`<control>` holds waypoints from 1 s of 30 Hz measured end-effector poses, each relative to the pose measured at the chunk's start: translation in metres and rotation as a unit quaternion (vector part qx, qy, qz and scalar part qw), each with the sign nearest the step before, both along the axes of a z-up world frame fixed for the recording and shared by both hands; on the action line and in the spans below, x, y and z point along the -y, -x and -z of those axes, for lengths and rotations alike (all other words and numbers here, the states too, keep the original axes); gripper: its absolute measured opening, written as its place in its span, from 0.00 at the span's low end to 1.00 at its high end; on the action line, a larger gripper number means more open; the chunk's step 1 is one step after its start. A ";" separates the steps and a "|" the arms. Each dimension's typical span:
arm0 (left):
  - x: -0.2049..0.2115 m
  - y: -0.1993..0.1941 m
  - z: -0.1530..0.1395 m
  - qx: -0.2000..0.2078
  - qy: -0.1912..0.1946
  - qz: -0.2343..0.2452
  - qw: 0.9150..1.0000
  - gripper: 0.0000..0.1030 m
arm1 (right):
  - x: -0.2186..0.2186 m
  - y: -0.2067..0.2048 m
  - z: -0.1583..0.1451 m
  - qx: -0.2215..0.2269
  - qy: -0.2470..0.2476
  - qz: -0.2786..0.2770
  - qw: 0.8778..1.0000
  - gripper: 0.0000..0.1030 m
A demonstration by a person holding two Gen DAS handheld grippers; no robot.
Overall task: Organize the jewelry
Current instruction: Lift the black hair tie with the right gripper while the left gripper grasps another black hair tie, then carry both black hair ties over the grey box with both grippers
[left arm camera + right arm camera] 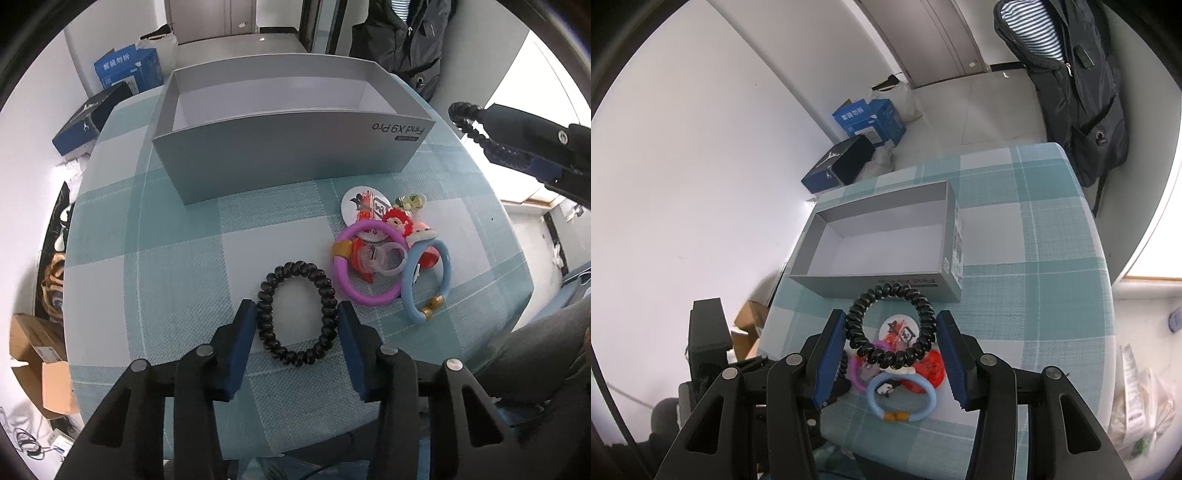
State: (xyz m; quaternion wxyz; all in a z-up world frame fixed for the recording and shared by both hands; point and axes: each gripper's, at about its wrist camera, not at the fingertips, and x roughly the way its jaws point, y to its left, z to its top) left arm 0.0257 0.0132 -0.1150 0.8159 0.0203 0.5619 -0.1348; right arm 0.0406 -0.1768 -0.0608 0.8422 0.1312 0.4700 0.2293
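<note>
A black spiral hair tie (291,356) lies on the checked cloth, pinched into an oval between the blue pads of my left gripper (295,308), which is shut on it. My right gripper (890,317) is shut on a second black spiral hair tie (886,291) and holds it in the air above the jewelry pile; that gripper (487,136) also shows at the upper right of the left wrist view. The pile holds a purple bangle (354,295), a blue bangle (445,266), a clear ring (384,258), a round badge (360,206) and a red doll charm (397,221). An open grey box (280,162) stands behind it.
The table (184,258) wears a teal and white checked cloth and ends close behind the box. On the floor beyond are a blue carton (868,122) and a dark shoe box (838,162). A black backpack (1078,92) leans at the far right.
</note>
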 end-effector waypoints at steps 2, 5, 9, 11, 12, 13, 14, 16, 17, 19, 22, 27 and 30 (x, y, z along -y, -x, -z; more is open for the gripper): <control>-0.003 -0.002 -0.001 -0.001 0.006 -0.005 1.000 0.36 | 0.000 0.000 -0.001 0.002 0.000 0.001 1.000 0.47; -0.003 0.003 -0.007 0.003 0.017 -0.010 1.000 0.36 | -0.001 0.002 -0.003 0.006 -0.001 0.000 1.000 0.47; -0.022 0.002 -0.010 0.011 0.030 -0.016 0.999 0.36 | -0.003 0.005 -0.007 0.013 -0.003 -0.002 1.000 0.47; -0.024 0.002 -0.014 0.014 0.037 -0.022 0.999 0.36 | -0.003 0.005 -0.008 0.015 -0.005 -0.002 1.000 0.47; -0.025 0.002 -0.017 0.016 0.041 -0.024 0.999 0.36 | -0.003 0.005 -0.009 0.016 -0.006 -0.001 1.000 0.47; -0.026 0.002 -0.020 0.019 0.045 -0.027 0.998 0.36 | -0.002 0.006 -0.011 0.018 -0.008 0.000 1.000 0.47; -0.025 0.004 -0.025 0.025 0.049 -0.028 0.998 0.36 | -0.003 0.006 -0.013 0.020 -0.010 0.000 1.000 0.47; -0.023 0.010 -0.035 0.042 0.053 -0.030 0.997 0.36 | -0.003 0.007 -0.016 0.025 -0.016 0.001 1.000 0.47; -0.023 0.011 -0.040 0.051 0.055 -0.031 0.997 0.36 | -0.004 0.007 -0.018 0.027 -0.018 0.000 0.999 0.47; -0.023 0.008 -0.049 0.064 0.058 -0.037 0.996 0.36 | -0.007 0.007 -0.022 0.032 -0.021 -0.003 0.999 0.47; -0.027 -0.005 -0.060 0.066 0.076 -0.053 0.994 0.36 | -0.012 0.002 -0.029 0.033 -0.020 -0.011 0.999 0.47; -0.039 -0.031 -0.083 0.082 0.081 -0.077 0.990 0.36 | -0.019 -0.018 -0.046 0.037 -0.007 -0.025 0.999 0.47; -0.043 -0.043 -0.086 0.084 0.081 -0.079 0.990 0.36 | -0.020 -0.037 -0.048 0.021 -0.012 -0.029 0.999 0.47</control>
